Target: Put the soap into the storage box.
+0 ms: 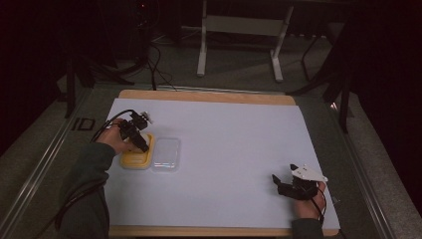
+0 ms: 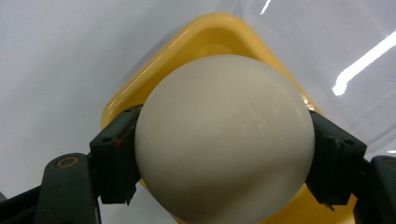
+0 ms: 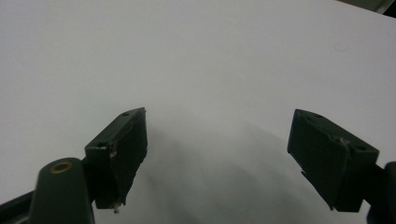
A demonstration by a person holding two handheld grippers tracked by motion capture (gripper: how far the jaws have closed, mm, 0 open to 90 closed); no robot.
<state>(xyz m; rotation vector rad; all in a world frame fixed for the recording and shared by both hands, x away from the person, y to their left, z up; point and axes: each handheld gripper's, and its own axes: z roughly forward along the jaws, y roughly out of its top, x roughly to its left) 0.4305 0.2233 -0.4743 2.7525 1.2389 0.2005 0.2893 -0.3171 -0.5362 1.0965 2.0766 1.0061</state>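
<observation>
Holding smooth cream-white egg-shaped ball (image 2: 223, 140) between both pads, left tool (image 1: 142, 143) hangs over yellow plastic tray (image 1: 130, 160) at left-centre of frame, beside clear plastic lid (image 1: 166, 154). Right tool (image 3: 219, 158) gapes wide, empty, over white tabletop (image 1: 239, 144) lower right. Lower ball gently into tray hollow, centred, before easing grip.

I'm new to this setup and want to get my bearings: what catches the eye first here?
The white egg-like ball clamped in the left gripper, right above the yellow tray at the left of the white table sheet. Beside the tray lies a clear lid. The right gripper rests open at the near right, holding nothing.
</observation>
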